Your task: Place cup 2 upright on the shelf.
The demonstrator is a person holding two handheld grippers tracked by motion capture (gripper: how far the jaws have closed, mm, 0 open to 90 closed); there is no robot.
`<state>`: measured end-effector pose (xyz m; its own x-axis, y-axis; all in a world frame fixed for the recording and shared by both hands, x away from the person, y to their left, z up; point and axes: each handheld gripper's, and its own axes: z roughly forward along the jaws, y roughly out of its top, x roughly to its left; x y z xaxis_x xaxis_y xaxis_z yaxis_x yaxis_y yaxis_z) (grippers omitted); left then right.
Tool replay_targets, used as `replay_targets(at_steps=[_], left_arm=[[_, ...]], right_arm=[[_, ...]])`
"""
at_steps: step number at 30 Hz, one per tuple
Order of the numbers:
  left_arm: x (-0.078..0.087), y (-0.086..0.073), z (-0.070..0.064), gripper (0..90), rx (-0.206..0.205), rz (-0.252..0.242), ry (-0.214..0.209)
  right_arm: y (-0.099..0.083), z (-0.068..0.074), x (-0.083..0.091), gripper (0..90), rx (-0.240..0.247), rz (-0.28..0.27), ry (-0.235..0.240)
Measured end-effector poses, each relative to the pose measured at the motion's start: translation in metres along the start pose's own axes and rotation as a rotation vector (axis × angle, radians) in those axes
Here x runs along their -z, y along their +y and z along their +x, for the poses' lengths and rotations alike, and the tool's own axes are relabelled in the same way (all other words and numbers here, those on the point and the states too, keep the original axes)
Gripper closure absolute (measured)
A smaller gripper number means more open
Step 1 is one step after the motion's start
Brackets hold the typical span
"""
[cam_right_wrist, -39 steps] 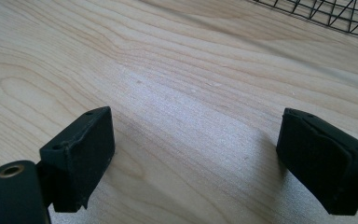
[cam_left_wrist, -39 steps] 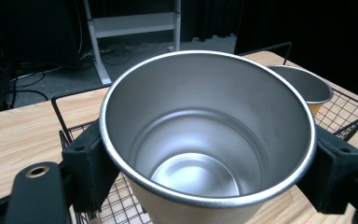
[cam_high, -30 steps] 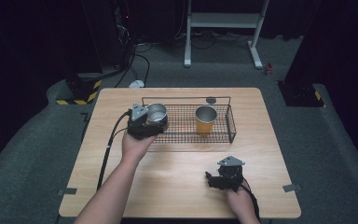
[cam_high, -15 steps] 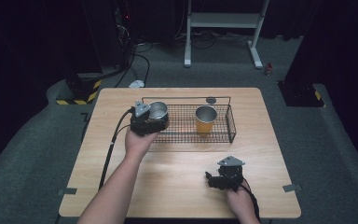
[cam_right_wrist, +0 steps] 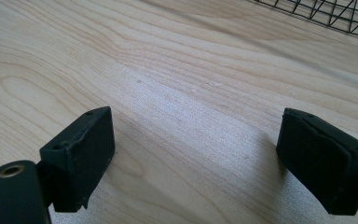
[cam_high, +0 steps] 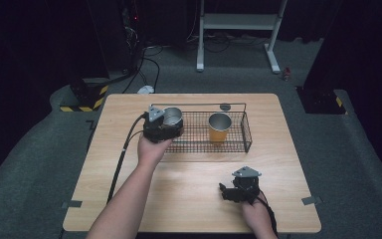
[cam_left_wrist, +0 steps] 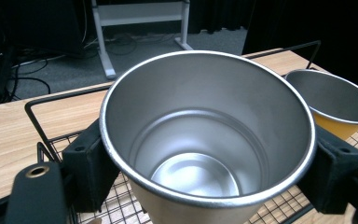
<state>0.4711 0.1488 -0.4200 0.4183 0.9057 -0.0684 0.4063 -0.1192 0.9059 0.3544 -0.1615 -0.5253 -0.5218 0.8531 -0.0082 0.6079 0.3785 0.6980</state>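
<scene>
Two grippers on the table, and nearest you is your right gripper (cam_high: 228,191), low over the bare front part of the wooden table (cam_high: 189,199) on your right side, jaws spread wide with only wood grain between them in the right gripper view. Nothing in its grasp. Moving up and left, your left hand (cam_high: 151,149) reaches forward to the near left corner of the black wire basket (cam_high: 246,134), and your left gripper (cam_left_wrist: 200,163) is clamped on the silver metal cup (cam_left_wrist: 205,140), one black pad pressed against each side of it just under the rim. That cup stands upright and empty, its shiny bottom plain to see in the left gripper view, and it sits over the basket's mesh at the left end; whether it touches the mesh, I cannot tell. Just beyond and to the right in the basket, well apart from the silver one, stands an orange cup (cam_high: 219,128) with a metal interior, also upright. Past the table's far edge, grey floor, cables and a white frame stand (cam_high: 238,30).
</scene>
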Motion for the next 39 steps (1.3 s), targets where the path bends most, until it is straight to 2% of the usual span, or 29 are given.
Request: replay_targets(at_steps=[14,30,33,39], left_arm=[[-0.011,-0.004,0.004,18.8,0.013,0.018,0.016],[-0.026,-0.01,0.003,18.8,0.008,0.044,0.032],[-0.031,-0.013,0.002,18.8,0.024,0.06,0.034],[-0.038,-0.018,0.0,18.8,0.025,0.076,0.037]], right_arm=[[0.0,0.0,0.0,11.3,0.0,-0.001,0.0],[0.0,0.0,0.0,11.4,0.001,-0.001,0.0],[0.0,0.0,0.0,11.4,0.001,-0.001,0.0],[0.0,0.0,0.0,11.4,0.001,-0.001,0.0]])
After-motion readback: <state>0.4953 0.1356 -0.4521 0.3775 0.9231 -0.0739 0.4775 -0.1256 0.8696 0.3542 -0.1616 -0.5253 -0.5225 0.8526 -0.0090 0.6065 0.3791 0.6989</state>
